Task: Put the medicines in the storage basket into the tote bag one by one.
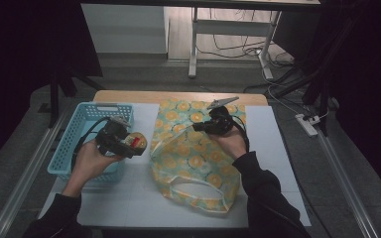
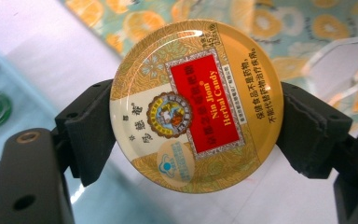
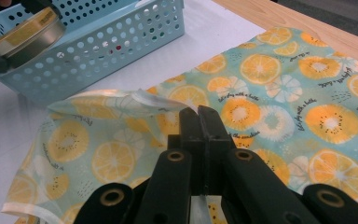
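The person holds the left gripper out over the right-hand edge of the pale blue basket, its jaws spread wide and pressed against opposite edges of a round gold candy tin. In the left gripper view the tin sits square between the two black pads, lid facing the camera, with a red label reading "Nin Jiom Herbal Candy". Beyond the tin, ahead of those jaws, lies the fruit-print bag, one of its pale handles showing just past the right-hand jaw.

The right gripper is over the upper part of the bag, its jaws closed tight together. In the right gripper view their tips pinch the light rim of the bag's mouth and hold it raised off the white table cover, so the cloth tents up to the left of the jaws. Farther off to the upper left of that gripper, the tin shows edge-on in front of the basket's perforated wall.
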